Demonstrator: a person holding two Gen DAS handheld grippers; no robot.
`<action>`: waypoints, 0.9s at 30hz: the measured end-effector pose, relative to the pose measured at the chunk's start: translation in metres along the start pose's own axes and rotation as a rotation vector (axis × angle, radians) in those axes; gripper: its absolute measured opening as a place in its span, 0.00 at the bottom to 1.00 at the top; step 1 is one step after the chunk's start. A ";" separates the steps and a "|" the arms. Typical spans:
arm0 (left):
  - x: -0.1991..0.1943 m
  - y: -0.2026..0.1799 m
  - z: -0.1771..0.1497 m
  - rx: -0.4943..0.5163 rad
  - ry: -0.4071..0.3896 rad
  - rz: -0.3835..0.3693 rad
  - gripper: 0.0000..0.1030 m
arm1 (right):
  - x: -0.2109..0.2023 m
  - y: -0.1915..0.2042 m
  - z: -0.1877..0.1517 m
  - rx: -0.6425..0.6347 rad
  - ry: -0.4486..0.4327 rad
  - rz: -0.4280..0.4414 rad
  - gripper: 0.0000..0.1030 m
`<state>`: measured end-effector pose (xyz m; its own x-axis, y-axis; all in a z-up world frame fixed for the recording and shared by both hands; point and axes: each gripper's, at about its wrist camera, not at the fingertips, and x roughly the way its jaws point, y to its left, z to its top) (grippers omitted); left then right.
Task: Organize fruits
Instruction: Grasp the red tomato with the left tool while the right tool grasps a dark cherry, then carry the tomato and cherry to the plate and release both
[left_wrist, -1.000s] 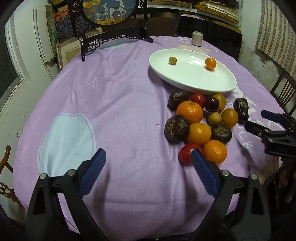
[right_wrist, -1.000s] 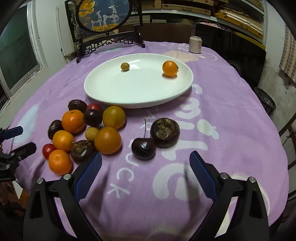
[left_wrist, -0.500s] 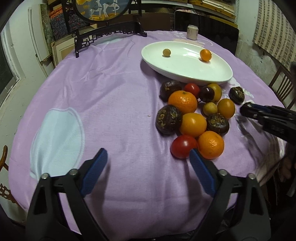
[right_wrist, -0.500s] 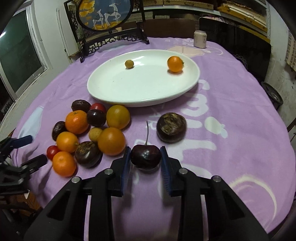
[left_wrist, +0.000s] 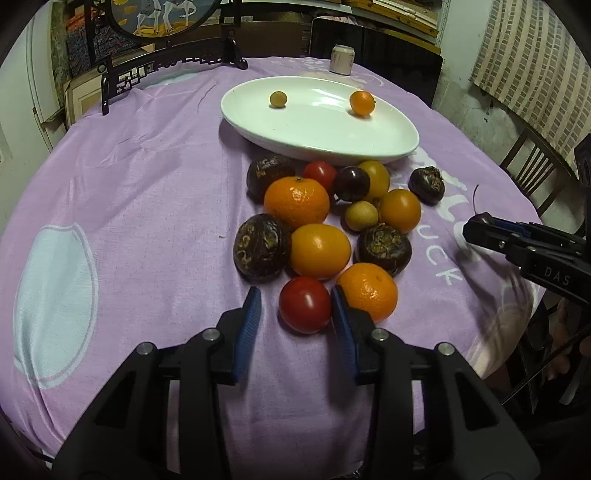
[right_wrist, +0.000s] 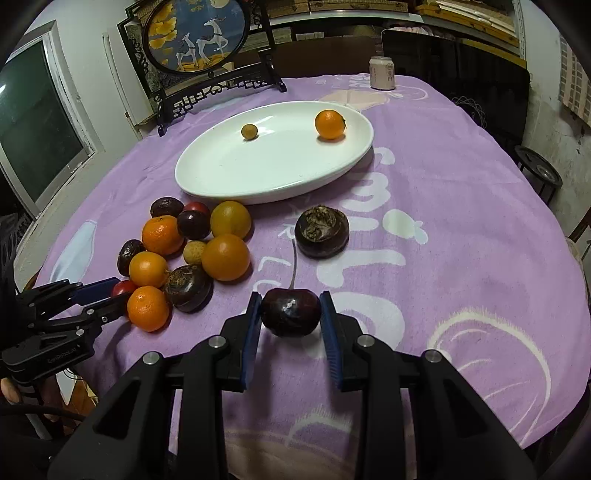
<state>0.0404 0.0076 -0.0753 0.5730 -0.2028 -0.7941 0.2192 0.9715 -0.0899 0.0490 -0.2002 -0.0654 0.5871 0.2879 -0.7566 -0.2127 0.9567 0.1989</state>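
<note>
A white oval plate (left_wrist: 391, 147) (right_wrist: 207, 177) holds a small yellow fruit (left_wrist: 277, 99) and a small orange (left_wrist: 362, 103). A pile of oranges, dark fruits and red tomatoes lies in front of it on the purple cloth. My left gripper (left_wrist: 295, 314) has narrowed around a red tomato (left_wrist: 304, 304) at the pile's near edge; the right pad is at the tomato, the left pad stands a little off. My right gripper (right_wrist: 290, 314) is shut on a dark cherry (right_wrist: 290, 312) with a long stem, held just above the cloth.
A dark wrinkled fruit (right_wrist: 322, 232) lies alone beyond the cherry. A can (right_wrist: 382, 74) and a framed round screen (right_wrist: 195, 33) stand at the table's far side. A wooden chair (left_wrist: 532, 166) stands past the right edge. The cloth hangs over the round table's rim.
My left gripper moved forward and narrowed around the red tomato. My right gripper stayed shut on the cherry and lifted it slightly towards me.
</note>
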 end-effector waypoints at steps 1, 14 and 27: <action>0.001 0.001 -0.001 -0.004 0.010 -0.006 0.37 | -0.001 0.000 0.001 0.000 -0.003 0.001 0.31; -0.024 0.004 0.004 -0.017 -0.046 0.010 0.27 | -0.010 0.003 0.007 -0.005 -0.037 0.026 0.31; 0.023 0.028 0.175 -0.018 -0.041 0.066 0.27 | 0.034 0.026 0.131 -0.136 -0.090 0.069 0.31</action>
<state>0.1979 0.0086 0.0095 0.6179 -0.1424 -0.7732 0.1655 0.9850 -0.0492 0.1659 -0.1594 -0.0040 0.6339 0.3609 -0.6840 -0.3545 0.9216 0.1577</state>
